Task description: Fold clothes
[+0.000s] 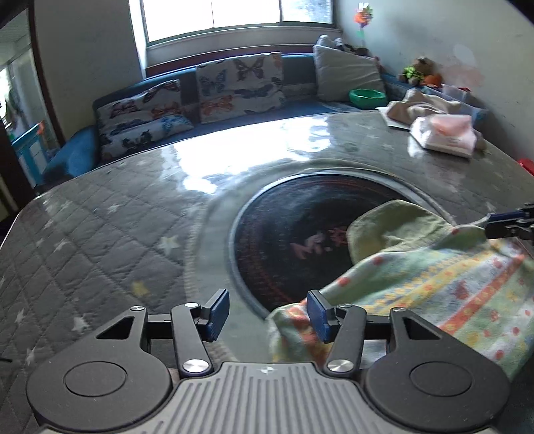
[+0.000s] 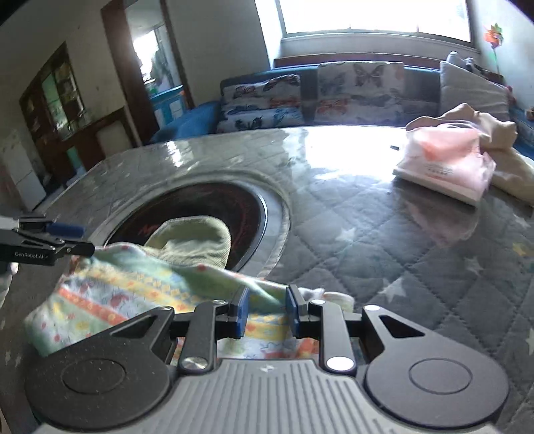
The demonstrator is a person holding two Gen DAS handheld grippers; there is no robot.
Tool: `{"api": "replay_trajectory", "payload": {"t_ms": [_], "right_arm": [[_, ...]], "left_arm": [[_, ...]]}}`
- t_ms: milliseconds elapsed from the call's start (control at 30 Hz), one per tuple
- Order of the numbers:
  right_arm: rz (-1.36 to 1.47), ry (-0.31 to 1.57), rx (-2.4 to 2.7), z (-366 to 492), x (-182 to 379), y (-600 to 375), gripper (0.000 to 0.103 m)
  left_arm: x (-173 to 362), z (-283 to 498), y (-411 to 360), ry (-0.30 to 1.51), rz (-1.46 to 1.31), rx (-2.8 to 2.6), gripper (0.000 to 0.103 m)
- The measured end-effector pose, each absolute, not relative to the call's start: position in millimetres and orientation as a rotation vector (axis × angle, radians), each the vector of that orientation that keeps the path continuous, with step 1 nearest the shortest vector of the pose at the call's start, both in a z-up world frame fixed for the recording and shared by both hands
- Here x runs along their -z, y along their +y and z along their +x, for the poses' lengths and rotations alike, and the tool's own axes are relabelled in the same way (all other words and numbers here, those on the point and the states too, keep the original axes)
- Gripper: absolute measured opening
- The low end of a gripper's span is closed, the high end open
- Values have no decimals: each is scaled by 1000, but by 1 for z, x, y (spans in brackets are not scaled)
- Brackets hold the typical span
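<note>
The left gripper [image 1: 268,312] stood nearest in its own view, its blue pads [image 1: 218,308] set well apart with nothing between them; a corner of the patterned cloth [image 1: 417,287] lay just beside and partly behind the right-hand pad. No earlier view was given, so only that spread stance could be told. In the other view the right gripper [image 2: 265,312] held its jaws narrow, a fold of the same cloth [image 2: 140,287] running between the pads; whether the pads actually pressed on the fabric could not be told for certain.

The cloth, pale green with orange, yellow and blue bands, lay bunched on the table [image 1: 100,233] between the two grippers, a plain green flap turned up over its far edge. That flap overlapped the rim of a dark round inset [image 1: 293,227] sunk in the quilted, star-printed table cover, which sat under a glossy sheet that mirrored the window.

Farther back, near the table's far right edge, a pink packet [image 2: 447,160] rested against a heap of beige fabric [image 2: 490,133]. Beyond the table ran a blue sofa [image 1: 83,147] carrying butterfly-print cushions [image 1: 240,83] and a grey pillow [image 1: 347,73], with a green bowl [image 1: 365,96] at its right end. A bright window [image 1: 233,16] stood behind.
</note>
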State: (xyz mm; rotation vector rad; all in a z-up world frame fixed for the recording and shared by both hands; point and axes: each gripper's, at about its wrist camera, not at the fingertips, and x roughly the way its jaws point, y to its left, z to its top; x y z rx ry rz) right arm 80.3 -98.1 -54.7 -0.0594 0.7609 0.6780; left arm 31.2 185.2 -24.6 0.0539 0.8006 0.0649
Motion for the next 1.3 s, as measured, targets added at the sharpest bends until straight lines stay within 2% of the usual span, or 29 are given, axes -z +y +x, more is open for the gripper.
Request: {"api": "replay_trajectory", "payload": {"t_ms": [67, 133, 467, 667, 733, 1000, 1300], "right_arm": [[-81, 726, -669, 77, 50, -94, 31], [-74, 710, -699, 75, 46, -88, 34], [-64, 744, -810, 71, 57, -39, 33], [-93, 743, -774, 75, 65, -31, 31], [-111, 728, -774, 72, 62, -30, 32], [-131, 688, -825, 50, 58, -17, 32], [-183, 665, -818, 37, 67, -10, 39]], "left_arm": [[19, 27, 186, 783, 56, -81, 53], [12, 21, 183, 763, 50, -66, 53], [10, 8, 139, 735, 27, 98, 48], [30, 21, 146, 786, -4, 72, 45], [34, 24, 151, 800, -22, 57, 41], [19, 26, 129, 744, -45, 114, 41], [43, 47, 126, 808, -71, 85, 41]]}}
